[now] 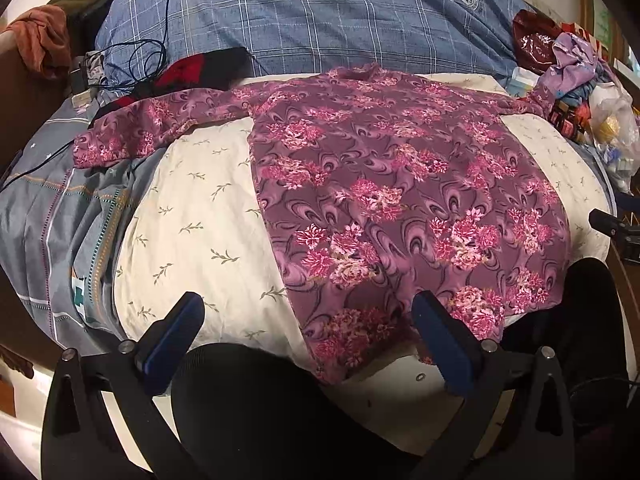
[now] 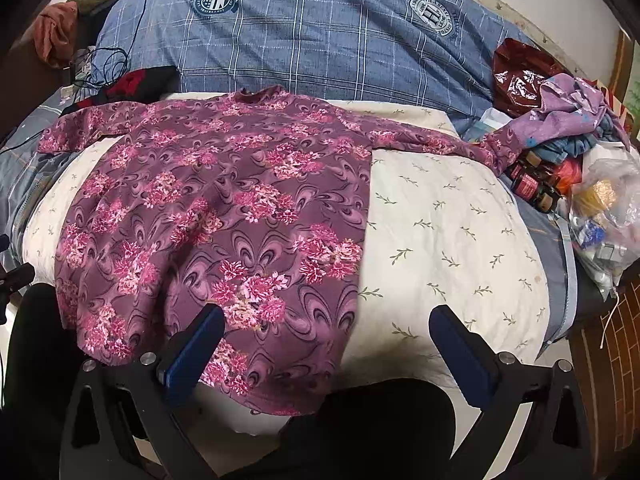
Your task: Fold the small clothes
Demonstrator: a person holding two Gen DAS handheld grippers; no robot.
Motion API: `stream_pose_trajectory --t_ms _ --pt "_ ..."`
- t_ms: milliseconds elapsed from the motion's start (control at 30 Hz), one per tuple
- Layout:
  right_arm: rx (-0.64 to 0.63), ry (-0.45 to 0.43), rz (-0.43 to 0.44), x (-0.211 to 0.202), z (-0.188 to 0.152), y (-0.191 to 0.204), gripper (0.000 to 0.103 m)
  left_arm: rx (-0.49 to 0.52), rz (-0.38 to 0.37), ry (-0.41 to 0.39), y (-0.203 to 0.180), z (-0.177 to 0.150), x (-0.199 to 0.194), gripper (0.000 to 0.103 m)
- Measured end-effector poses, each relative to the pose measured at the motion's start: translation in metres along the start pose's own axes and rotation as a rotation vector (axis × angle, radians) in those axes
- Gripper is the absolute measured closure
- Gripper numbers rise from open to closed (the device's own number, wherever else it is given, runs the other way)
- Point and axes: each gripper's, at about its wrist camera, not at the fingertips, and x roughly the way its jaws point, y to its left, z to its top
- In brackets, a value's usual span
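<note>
While purple floral long-sleeved top (image 1: 392, 184) lies flat, sleeves spread, on cream leaf-print quilt (image 1: 200, 216), left gripper (image 1: 308, 336) and right gripper (image 2: 326, 344) hover wide open, empty, above hem; folding unstarted, next likely: grasp sleeve or side edge

My left claw (image 1: 308, 336) hangs open over the near edge of the bed; the spread shirt (image 1: 400, 184) lies ahead of it and to its right, on the sheet (image 1: 208, 208), hem under my right finger. My right claw (image 2: 328, 344) hangs open too, the shirt (image 2: 216, 200) ahead and to its left, bare sheet (image 2: 448, 224) before it. Behind the shirt lies the quilt (image 2: 320, 28). A heap of clothes and bags (image 2: 580, 152) sits far right, cables (image 1: 132, 60) far left.
</note>
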Motion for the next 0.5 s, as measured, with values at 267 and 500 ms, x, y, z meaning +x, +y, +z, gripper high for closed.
stream_pose_trajectory --t_ms 267,500 --pt "0.01 -0.005 0.001 -0.0014 -0.0011 -0.0026 0.0 0.009 -0.009 -0.005 -0.0048 0.0023 -0.0013 0.0" --pt "0.012 -0.006 0.0 -0.0013 -0.0015 -0.0032 0.0 0.019 -0.014 -0.01 -0.0094 0.0054 -0.0015 0.0"
